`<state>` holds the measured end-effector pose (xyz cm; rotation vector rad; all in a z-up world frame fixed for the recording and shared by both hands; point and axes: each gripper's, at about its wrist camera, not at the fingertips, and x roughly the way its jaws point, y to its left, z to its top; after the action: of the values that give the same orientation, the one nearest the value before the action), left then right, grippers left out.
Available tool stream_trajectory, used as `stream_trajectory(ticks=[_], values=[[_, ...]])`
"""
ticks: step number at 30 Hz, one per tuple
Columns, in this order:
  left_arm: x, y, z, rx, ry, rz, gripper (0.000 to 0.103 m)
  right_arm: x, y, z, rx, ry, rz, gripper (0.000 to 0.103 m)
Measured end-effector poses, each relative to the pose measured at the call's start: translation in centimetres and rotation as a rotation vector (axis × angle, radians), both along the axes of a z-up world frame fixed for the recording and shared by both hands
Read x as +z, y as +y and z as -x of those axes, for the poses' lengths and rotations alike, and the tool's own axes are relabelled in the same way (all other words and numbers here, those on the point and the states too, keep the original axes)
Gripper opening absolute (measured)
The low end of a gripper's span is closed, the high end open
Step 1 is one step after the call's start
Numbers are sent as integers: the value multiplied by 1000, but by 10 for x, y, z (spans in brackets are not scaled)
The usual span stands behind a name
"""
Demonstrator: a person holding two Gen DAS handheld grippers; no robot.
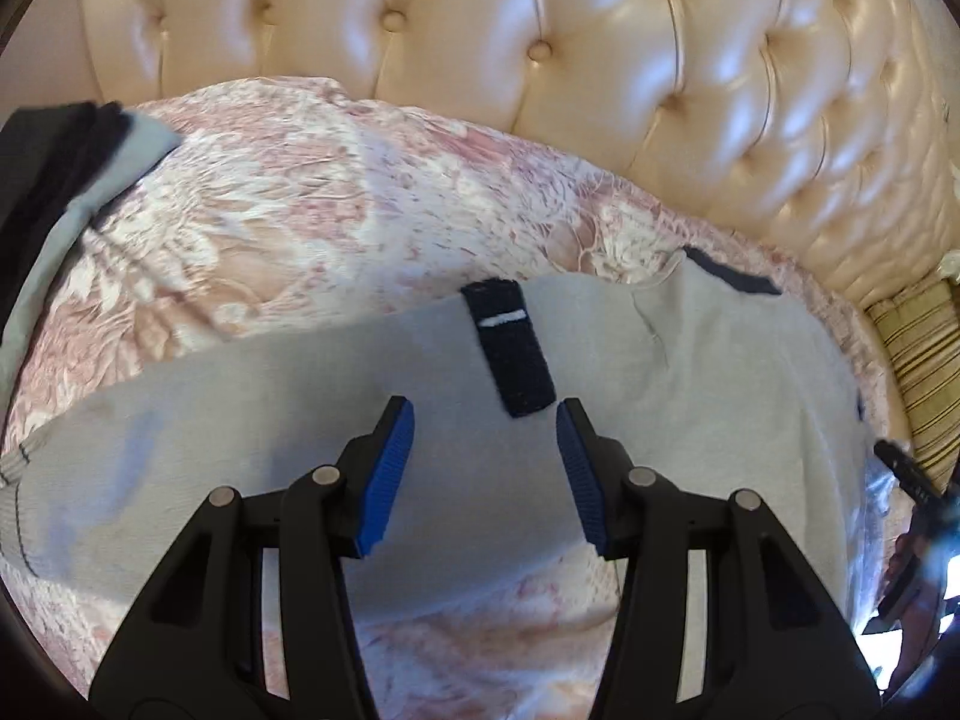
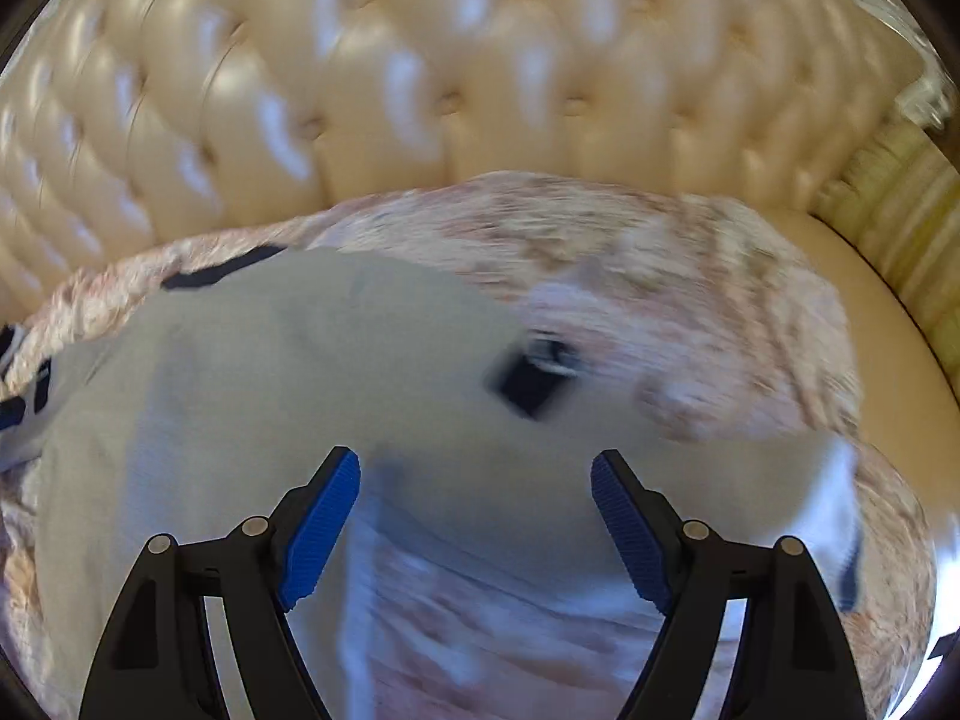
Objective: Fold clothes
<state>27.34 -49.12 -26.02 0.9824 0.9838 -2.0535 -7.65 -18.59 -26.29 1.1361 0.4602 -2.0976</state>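
Observation:
A light grey garment [image 1: 300,420] lies spread flat on the bed, with a navy tab [image 1: 515,354] bearing a white bar near its far edge. My left gripper [image 1: 483,414] hovers just over the cloth in front of that tab, open, with nothing between its blue pads [image 1: 390,474]. In the blurred right wrist view the same garment [image 2: 270,372] fills the lower left, and a dark patch [image 2: 528,387] shows at its far right edge. My right gripper [image 2: 474,462] stands wide open above the cloth and holds nothing.
A pink floral bedspread [image 1: 300,210] covers the bed under the garment. A cream tufted headboard [image 1: 540,60] rises behind it. Dark and grey clothes [image 1: 60,180] lie at the far left. A striped cushion [image 1: 924,360] sits at the right edge.

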Motion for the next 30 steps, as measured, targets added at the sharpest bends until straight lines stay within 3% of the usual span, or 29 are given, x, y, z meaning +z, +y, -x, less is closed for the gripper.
stream_trajectory(ticks=[5, 9, 13, 18, 19, 20, 24, 30], values=[[19, 19, -5, -28, 48, 26, 53, 29, 93, 52, -153, -20, 113, 81], [33, 37, -12, -32, 90, 21, 53, 23, 188, 94, -303, -184, 321, 83], [48, 49, -14, -51, 102, 34, 53, -6, 239, 113, -392, -330, 391, 83], [64, 53, -15, -57, 111, 55, 53, -32, 247, 122, -387, -475, 416, 80], [67, 53, -16, -55, 114, 60, 53, -35, 245, 123, -390, -487, 406, 76], [69, 53, -16, -52, 117, 63, 53, -36, 242, 122, -377, -491, 398, 64], [74, 51, -18, -38, 125, 67, 53, -44, 234, 122, -362, -508, 372, 49], [72, 49, -25, -25, 122, 63, 53, -51, 250, 124, -448, -493, 355, 51]])
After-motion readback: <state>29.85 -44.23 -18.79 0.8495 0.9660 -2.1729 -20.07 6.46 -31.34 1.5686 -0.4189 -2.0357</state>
